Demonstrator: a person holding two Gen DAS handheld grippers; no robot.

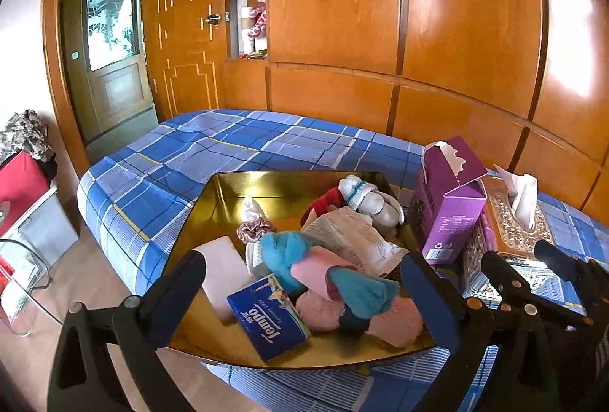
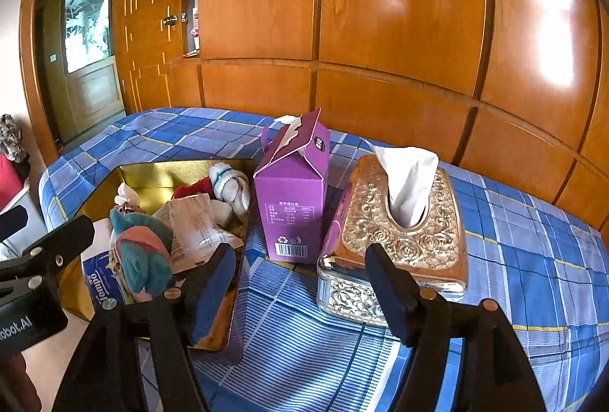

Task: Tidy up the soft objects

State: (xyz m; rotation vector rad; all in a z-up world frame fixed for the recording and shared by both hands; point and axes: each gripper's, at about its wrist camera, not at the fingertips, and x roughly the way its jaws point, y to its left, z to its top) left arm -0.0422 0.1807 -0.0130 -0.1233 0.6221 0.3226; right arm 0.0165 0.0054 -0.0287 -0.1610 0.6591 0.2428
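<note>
A gold tray [image 1: 224, 198] on the blue plaid bed holds a pile of soft things: teal and pink socks [image 1: 335, 275], rolled white socks [image 1: 365, 198], a scrunchie [image 1: 253, 231], a clear packet [image 1: 354, 237] and a blue Tempo tissue pack [image 1: 266, 316]. My left gripper [image 1: 304, 282] is open and empty, its fingers either side of the pile's near end. My right gripper [image 2: 300, 282] is open and empty over the bed between the tray [image 2: 152, 176] and the ornate tissue box [image 2: 403, 233]. The socks also show in the right wrist view [image 2: 144, 252].
A purple carton [image 2: 293, 198] stands between tray and tissue box. A wooden wardrobe wall [image 2: 380, 31] backs the bed [image 2: 533, 259]. A door [image 1: 114, 50] is at far left. A red-topped bin [image 1: 23, 191] and glass table [image 1: 23, 282] stand on the floor left.
</note>
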